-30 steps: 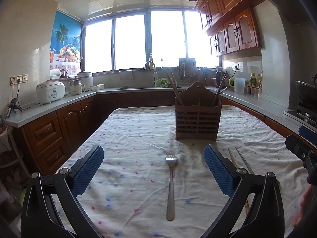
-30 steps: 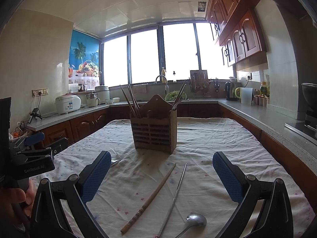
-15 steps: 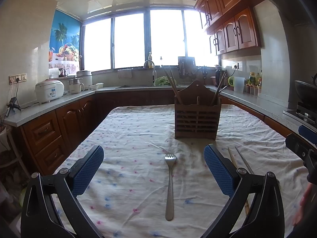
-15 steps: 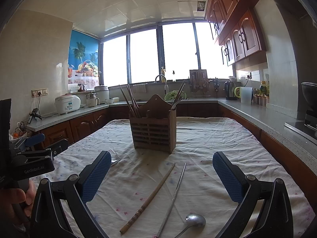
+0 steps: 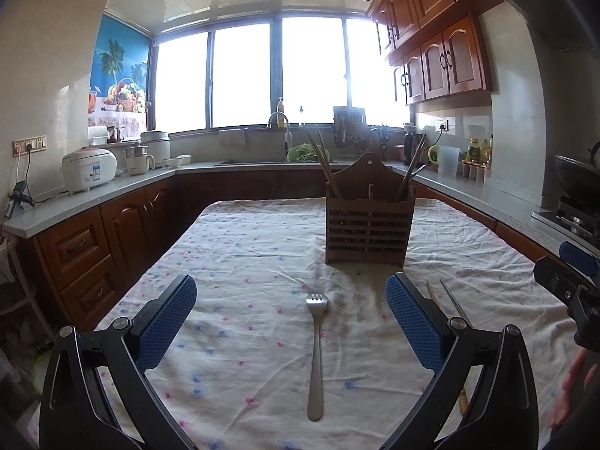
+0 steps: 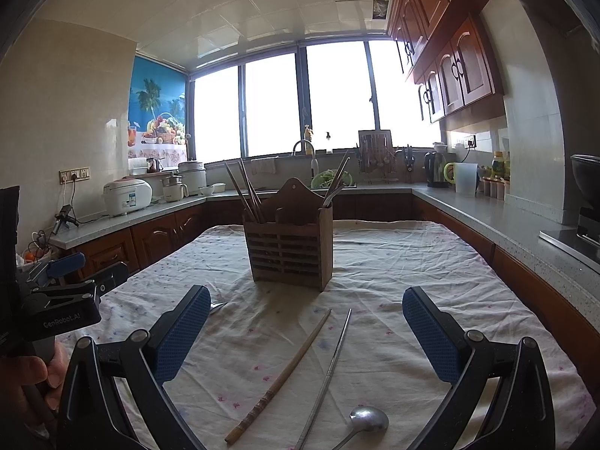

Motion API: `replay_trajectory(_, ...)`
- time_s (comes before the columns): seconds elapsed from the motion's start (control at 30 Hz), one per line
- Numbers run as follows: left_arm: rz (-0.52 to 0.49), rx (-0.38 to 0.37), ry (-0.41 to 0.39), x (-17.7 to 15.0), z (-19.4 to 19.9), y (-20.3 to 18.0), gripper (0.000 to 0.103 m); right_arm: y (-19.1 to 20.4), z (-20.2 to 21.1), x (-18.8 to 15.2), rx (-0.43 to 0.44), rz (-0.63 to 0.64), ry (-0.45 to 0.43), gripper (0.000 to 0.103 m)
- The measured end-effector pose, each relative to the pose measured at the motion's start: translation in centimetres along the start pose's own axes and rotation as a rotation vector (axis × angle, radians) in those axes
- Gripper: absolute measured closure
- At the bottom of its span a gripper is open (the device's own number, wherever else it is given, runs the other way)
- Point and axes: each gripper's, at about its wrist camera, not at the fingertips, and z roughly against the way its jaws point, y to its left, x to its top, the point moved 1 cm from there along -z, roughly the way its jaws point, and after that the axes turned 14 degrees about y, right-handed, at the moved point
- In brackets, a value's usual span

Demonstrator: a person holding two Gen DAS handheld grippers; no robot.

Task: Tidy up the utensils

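Note:
A wooden utensil holder (image 5: 369, 230) (image 6: 290, 247) stands on the cloth-covered table with chopsticks sticking out of both end slots. A steel fork (image 5: 315, 352) lies between the fingers of my open left gripper (image 5: 290, 318), tines pointing at the holder. Under my open right gripper (image 6: 305, 328) lie a wooden chopstick (image 6: 279, 377), a metal chopstick (image 6: 330, 371) and a metal spoon (image 6: 365, 420). The fork tines (image 6: 217, 305) peek past the right gripper's left finger. Both grippers hold nothing.
The white floral tablecloth (image 5: 243, 258) covers the table. Wooden cabinets and grey counters ring the room, with a rice cooker (image 5: 88, 168) at left and a stove (image 5: 579, 217) at right. A hand (image 6: 26, 371) holds the left gripper's handle.
Both views have edged slightly toward the table and holder; the utensils lie where they were and both grippers stay open.

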Motion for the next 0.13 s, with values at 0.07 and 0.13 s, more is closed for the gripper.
replay_trajectory(0.07, 0.003, -0.005, 0.017, 0.15, -0.46, -0.01, 0.0, -0.37, -0.56, 0.05, -0.005, -0.011, 0.019, 0.0)
replay_trajectory(0.13, 0.008, -0.012, 0.034, 0.19, -0.99, 0.04, 0.0, -0.84, -1.05, 0.03, -0.015, -0.026, 0.037, 0.0)
